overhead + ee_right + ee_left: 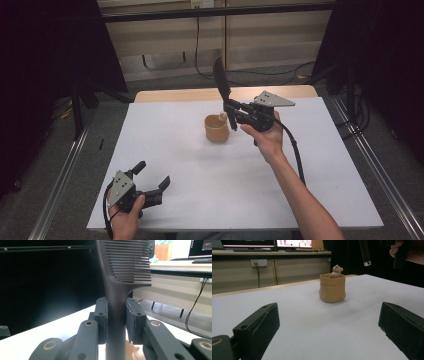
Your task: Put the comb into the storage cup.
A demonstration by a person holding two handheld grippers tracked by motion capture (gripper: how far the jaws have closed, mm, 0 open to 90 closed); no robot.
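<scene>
A tan cup-shaped holder (217, 128) (332, 288) stands near the middle of the white table (200, 170), and a small pale figure (223, 117) (336, 270) pokes out of its top. My right gripper (231, 111) (116, 315) is shut on the handle of a black comb (221, 80) (125, 267), held upright just right of and above the holder. The comb's lower end (365, 252) hangs above the holder. My left gripper (151, 176) (327, 322) rests open near the table's front left with nothing between its jaws.
The white sheet covers a wooden table (200, 93). Dark stands and a metal rail (60, 175) flank it on both sides. Cables (197, 50) run along the back wall. A desk with monitors (272, 243) stands behind the table.
</scene>
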